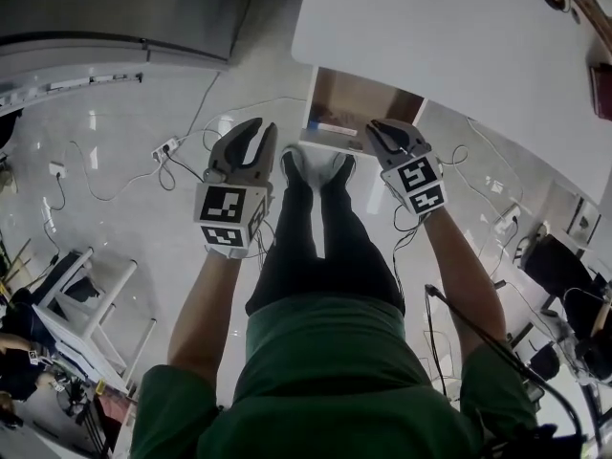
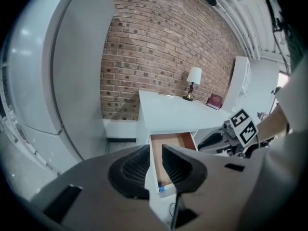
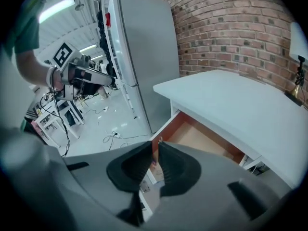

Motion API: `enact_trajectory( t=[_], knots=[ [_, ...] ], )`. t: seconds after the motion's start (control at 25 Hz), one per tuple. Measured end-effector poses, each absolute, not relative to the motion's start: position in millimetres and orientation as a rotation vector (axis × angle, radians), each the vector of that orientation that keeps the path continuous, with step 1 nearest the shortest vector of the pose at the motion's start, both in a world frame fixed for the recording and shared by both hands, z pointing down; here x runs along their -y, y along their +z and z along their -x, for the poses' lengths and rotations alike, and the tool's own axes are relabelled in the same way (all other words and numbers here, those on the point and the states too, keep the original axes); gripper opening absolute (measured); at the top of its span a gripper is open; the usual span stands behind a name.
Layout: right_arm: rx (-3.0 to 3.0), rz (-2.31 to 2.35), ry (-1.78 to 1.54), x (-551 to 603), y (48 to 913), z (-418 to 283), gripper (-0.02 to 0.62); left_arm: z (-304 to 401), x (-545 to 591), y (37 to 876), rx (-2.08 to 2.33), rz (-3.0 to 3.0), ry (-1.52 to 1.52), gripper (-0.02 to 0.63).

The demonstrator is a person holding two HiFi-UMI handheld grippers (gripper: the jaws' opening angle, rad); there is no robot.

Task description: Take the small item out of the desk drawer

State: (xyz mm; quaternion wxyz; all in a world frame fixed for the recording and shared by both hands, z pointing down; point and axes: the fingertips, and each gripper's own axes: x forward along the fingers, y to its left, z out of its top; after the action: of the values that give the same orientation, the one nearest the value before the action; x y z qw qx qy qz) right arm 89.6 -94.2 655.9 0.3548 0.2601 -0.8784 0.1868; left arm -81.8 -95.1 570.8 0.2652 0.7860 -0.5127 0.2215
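Observation:
The white desk [image 1: 430,36] has its drawer [image 1: 368,98] pulled out, showing a brown wooden bottom. A small blue, white and red item [image 1: 337,128] lies at the drawer's front edge; it also shows in the left gripper view [image 2: 166,187] and, between the pads, in the right gripper view [image 3: 153,163]. My left gripper [image 1: 262,127] hangs left of the drawer, above the floor, jaws a little apart and empty [image 2: 155,150]. My right gripper [image 1: 380,125] hovers over the drawer's front right corner. Only a narrow gap separates its pads, with nothing in it [image 3: 155,143].
A grey fridge [image 1: 115,8] stands left of the desk against the brick wall. Cables and a power strip [image 1: 167,148] lie on the shiny floor, with a white stool [image 1: 86,304] at the lower left. A lamp [image 2: 193,78] and a maroon book [image 2: 214,101] sit on the desk. The person's shoes [image 1: 316,165] are right in front of the drawer.

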Motion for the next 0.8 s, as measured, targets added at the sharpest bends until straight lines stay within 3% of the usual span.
enact_trajectory(
  t=[0.8],
  knots=[
    [2.049,-0.203,0.324,65,772,-63,0.063,83,84,649,1.312,-2.062,0.625,0.072]
  ],
)
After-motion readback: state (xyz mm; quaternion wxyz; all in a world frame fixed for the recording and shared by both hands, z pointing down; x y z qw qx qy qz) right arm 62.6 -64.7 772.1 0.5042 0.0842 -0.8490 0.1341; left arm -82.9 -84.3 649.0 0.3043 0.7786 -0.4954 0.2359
